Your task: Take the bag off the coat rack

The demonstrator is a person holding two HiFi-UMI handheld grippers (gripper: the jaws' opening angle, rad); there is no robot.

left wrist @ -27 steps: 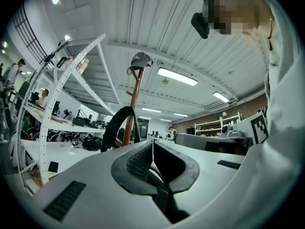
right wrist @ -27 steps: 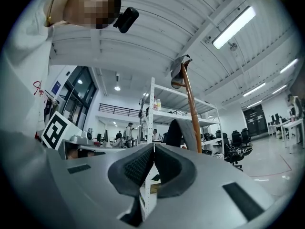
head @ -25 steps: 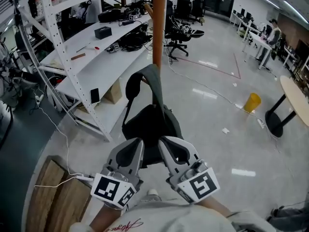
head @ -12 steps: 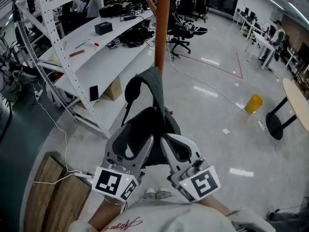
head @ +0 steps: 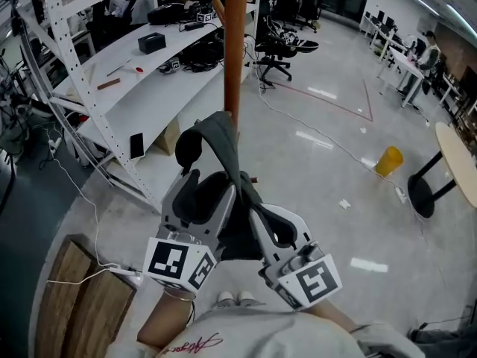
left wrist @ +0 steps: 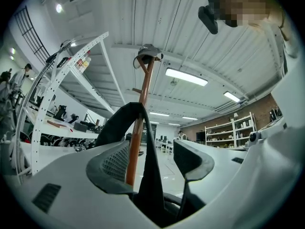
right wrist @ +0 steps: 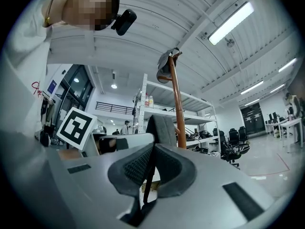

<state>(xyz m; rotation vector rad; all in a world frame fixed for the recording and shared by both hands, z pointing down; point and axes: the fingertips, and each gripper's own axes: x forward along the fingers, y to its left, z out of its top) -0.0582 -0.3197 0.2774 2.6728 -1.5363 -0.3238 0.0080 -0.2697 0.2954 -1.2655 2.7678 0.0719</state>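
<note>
A dark bag (head: 237, 226) with a grey-green strap (head: 216, 134) hangs beside the brown coat rack pole (head: 235, 51). The strap's top loop lies close to the pole; I cannot tell whether it rests on a peg. My right gripper (head: 257, 215) is shut on a thin edge of the bag strap (right wrist: 148, 171). My left gripper (head: 205, 194) has just been opening and its jaws stand wide. The strap (left wrist: 145, 147) passes between them without being pressed. A cap (left wrist: 148, 52) sits on the pole's top (right wrist: 167, 61).
White shelving (head: 112, 73) with tools and cables runs along the left. A wooden board (head: 82, 297) lies on the floor at lower left. Office chairs (head: 287, 43) stand behind the pole. A yellow bin (head: 389, 159) and a round table (head: 458, 162) are at the right.
The left jaws have gone from closed to wide open around the strap. Both grippers and the bag have shifted left and slightly up in the view, nearer the pole.
</note>
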